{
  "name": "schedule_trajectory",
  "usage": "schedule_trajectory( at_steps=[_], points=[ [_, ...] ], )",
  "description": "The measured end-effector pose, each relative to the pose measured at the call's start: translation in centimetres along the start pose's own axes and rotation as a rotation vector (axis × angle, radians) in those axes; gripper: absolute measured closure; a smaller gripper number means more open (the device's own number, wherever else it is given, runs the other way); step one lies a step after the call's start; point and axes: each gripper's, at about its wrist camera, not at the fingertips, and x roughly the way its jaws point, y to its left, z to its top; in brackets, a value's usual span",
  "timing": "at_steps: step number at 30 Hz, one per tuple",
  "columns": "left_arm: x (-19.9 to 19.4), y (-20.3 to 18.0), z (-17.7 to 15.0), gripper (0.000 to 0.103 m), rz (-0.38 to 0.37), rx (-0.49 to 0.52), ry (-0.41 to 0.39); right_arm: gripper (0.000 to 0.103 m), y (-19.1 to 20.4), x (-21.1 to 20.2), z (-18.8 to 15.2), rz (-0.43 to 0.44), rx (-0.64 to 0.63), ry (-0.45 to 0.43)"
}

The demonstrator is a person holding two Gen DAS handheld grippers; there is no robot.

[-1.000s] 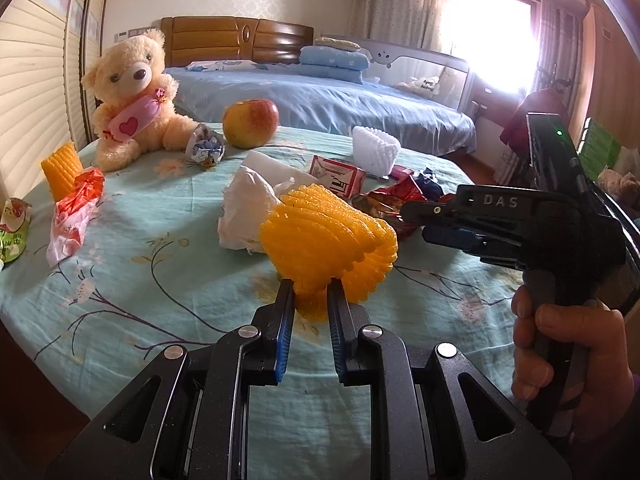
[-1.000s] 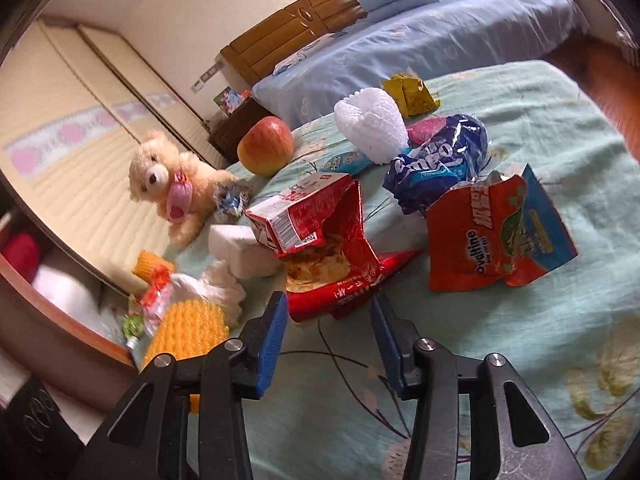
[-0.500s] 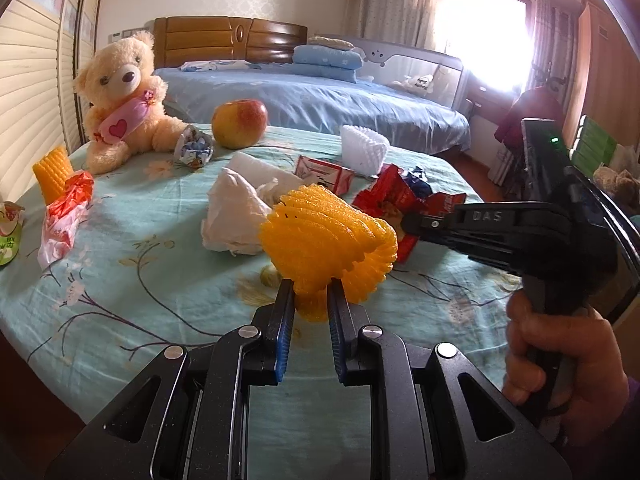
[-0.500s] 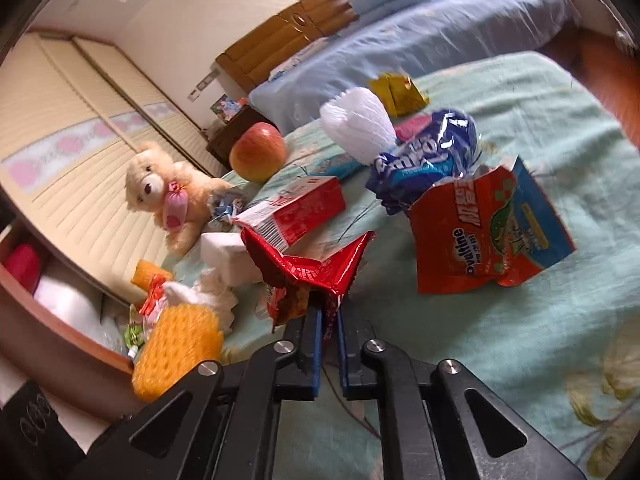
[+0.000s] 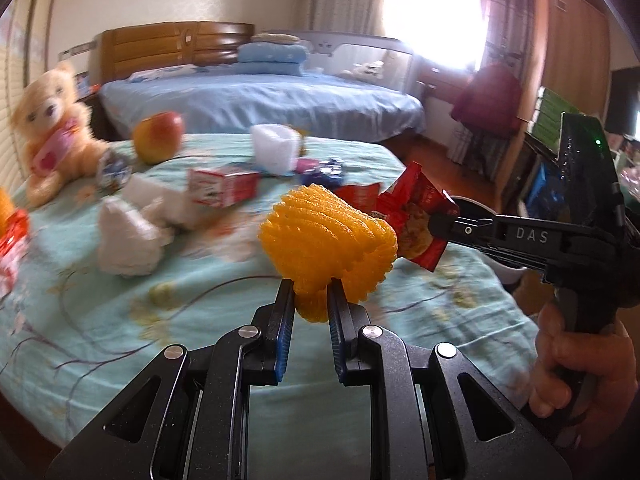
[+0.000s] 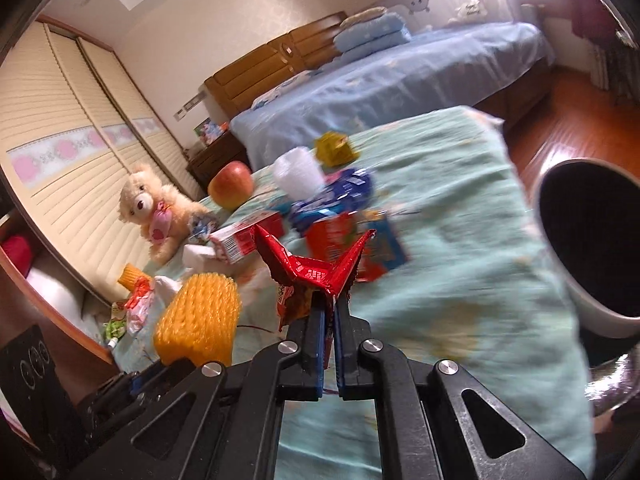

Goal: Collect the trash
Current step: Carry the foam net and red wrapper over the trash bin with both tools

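Trash is what we've got in both grippers right now: the left gripper (image 5: 310, 292) is clamped on the bottom edge of an orange foam fruit net (image 5: 328, 236), and the right gripper (image 6: 329, 312) has its fingers squeezed together on a crumpled red snack wrapper (image 6: 316, 272). Both pieces hang in the air over the teal flowered tablecloth (image 5: 100, 312), close to each other, with a dark-mouthed white bin (image 6: 588, 240) showing just off the table edge in the right wrist view. We'd guess both are super light; the net is squishy and springs back, so pinching a fold at its rim works fine, while the foil wrapper is crinkly and a bit slick, so grabbing a doubled-up crease seems the safest bet. Compared with a second ago, the right fingers were wide apart above the wrapper lying on the cloth, and they've since shut on it and lifted it. The net was already pinched back then. The milk carton (image 5: 222, 188), the white tissue (image 5: 128, 240) and the other wrappers remain on the table, now blurred as both views swing toward the bin side.
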Motion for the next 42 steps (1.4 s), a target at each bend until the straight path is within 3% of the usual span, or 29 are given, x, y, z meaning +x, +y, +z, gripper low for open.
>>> schedule_trajectory(
  at_steps=[17, 42],
  points=[
    [4.8, -10.4, 3.0, 0.087, -0.147, 0.169, 0.046, 0.100, -9.3, -5.8, 0.9, -0.220, 0.071, -0.099],
    [11.2, -18.2, 5.3, 0.087, -0.205, 0.288, 0.117, 0.099, -17.5, -6.7, 2.7, -0.376, 0.129, -0.100]
  ],
)
